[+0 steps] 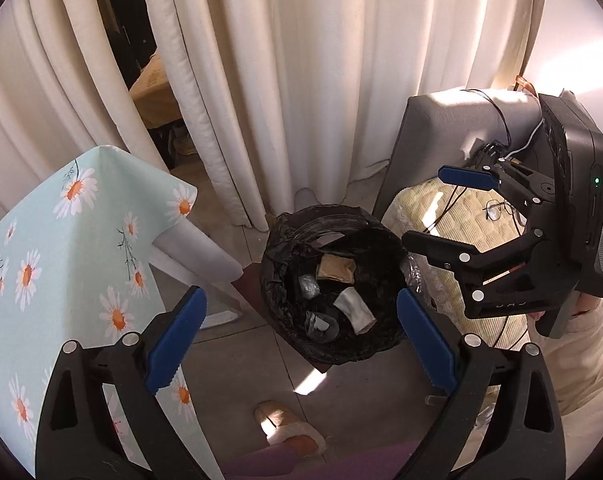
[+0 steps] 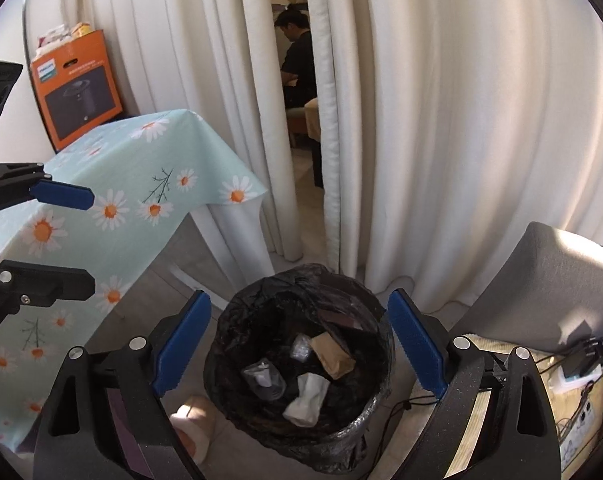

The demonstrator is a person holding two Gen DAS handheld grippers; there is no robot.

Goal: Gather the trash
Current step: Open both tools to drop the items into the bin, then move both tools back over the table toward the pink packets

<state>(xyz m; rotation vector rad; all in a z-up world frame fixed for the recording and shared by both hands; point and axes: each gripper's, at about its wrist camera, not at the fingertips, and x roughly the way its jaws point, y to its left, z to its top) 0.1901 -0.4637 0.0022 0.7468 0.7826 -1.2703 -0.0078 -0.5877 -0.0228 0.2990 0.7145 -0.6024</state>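
A bin lined with a black bag [image 1: 277, 264] stands on the floor between a table and a chair; it also shows in the right wrist view [image 2: 225, 368]. Inside lie a white crumpled paper [image 1: 355, 310] [image 2: 307, 400], a brown paper piece [image 1: 335, 269] [image 2: 333, 356], a silvery wad [image 1: 308, 286] [image 2: 300, 347] and a clear wrapper [image 2: 263, 378]. My left gripper [image 1: 301, 344] is open and empty above the bin. My right gripper [image 2: 299, 346] is open and empty above the bin too; it also appears in the left wrist view [image 1: 449, 210].
A table with a daisy-print cloth [image 1: 61, 248] [image 2: 149, 184] stands left of the bin, an orange box [image 2: 77, 92] at its far end. A grey chair [image 1: 433, 136] with cushion, cables and glasses [image 1: 499, 209] is on the right. White curtains [image 1: 301, 80] hang behind. A slippered foot [image 1: 289, 428] is below.
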